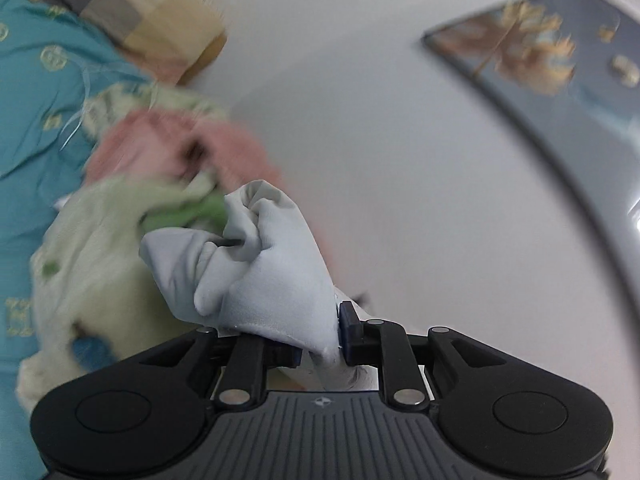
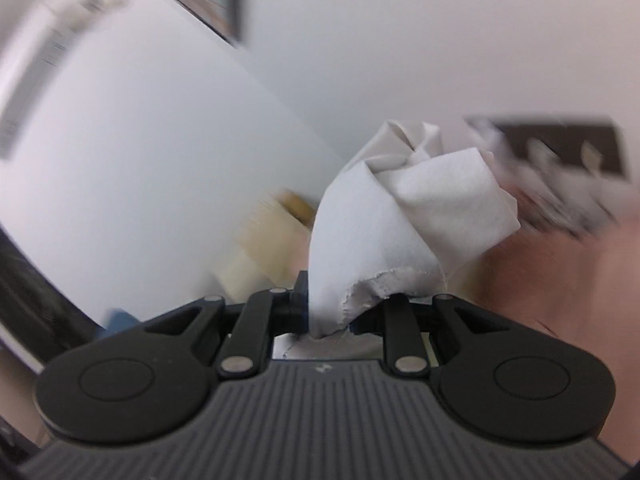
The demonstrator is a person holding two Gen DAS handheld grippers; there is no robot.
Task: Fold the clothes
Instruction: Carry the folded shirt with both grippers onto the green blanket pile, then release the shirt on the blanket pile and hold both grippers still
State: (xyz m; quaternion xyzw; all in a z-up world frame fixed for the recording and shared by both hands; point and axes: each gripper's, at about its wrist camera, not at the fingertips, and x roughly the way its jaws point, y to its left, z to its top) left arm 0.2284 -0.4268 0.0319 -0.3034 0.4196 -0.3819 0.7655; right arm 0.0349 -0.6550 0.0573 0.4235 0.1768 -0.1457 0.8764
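My left gripper [image 1: 320, 344] is shut on a bunched corner of a pale grey-white garment [image 1: 256, 264], which rises in folds from between the fingers. My right gripper [image 2: 332, 312] is shut on another bunched part of the same kind of white cloth [image 2: 404, 216], with a hemmed edge at the jaws. Both grippers are lifted and point toward a white wall. A blurred pile of clothes, pale yellow-green [image 1: 92, 264] and pink [image 1: 168, 144], lies to the left in the left wrist view.
A teal bedspread [image 1: 44, 80] with gold motifs and a patchwork pillow [image 1: 152, 16] lie at the left. A framed picture [image 1: 532, 52] hangs on the wall. The right wrist view shows a dark frame [image 2: 560, 148] and a pink surface [image 2: 560, 280], all blurred.
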